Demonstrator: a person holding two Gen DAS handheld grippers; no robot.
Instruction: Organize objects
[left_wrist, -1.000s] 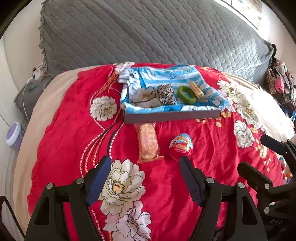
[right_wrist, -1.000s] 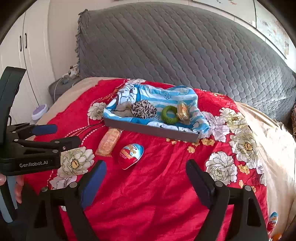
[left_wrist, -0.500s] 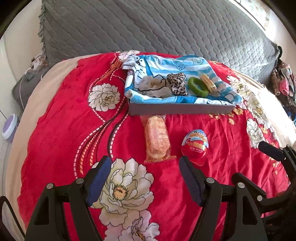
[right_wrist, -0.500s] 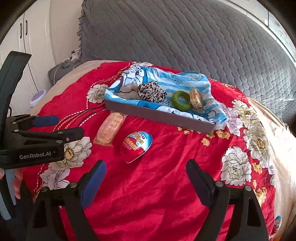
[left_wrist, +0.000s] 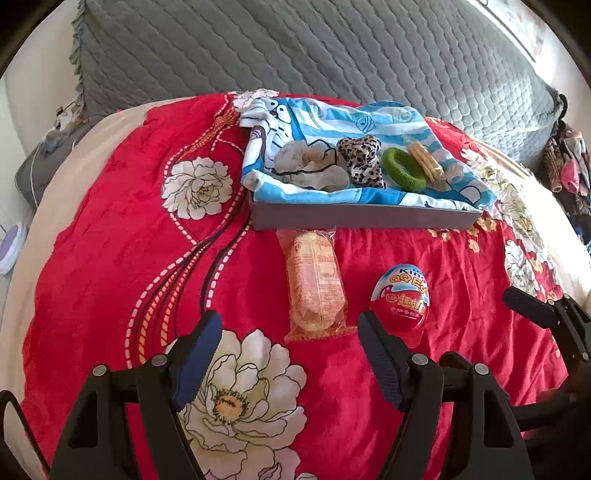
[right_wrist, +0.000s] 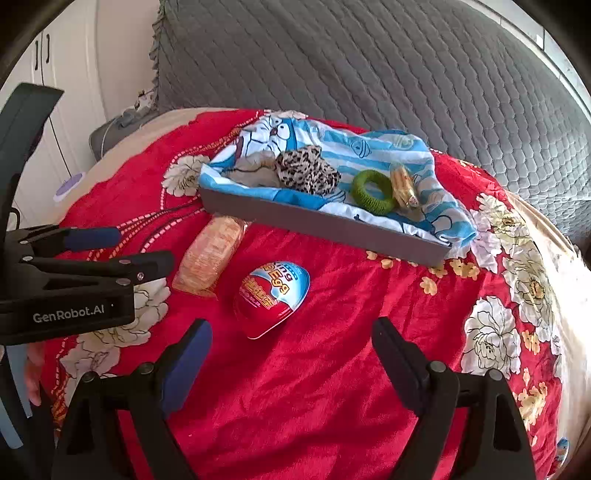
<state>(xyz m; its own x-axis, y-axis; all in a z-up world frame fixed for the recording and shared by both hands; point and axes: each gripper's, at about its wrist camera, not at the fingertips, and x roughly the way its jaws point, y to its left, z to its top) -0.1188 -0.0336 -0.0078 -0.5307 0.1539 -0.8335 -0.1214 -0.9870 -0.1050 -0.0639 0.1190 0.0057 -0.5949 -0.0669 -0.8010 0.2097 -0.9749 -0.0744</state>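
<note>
Above red blanket (left_wrist: 110, 240): L gripper (left_wrist: 290, 354) & R gripper (right_wrist: 291, 354) hover low, both wide open, empty. Egg (right_wrist: 271, 297) red/blue, glossy, on its side nr wrapped snack (left_wrist: 316, 284).

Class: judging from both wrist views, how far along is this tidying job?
Done: scrunchies and a snack lie in the tray. In hand: nothing; left gripper and right gripper are open. Left: wafer packet and toy egg on the blanket.
</note>
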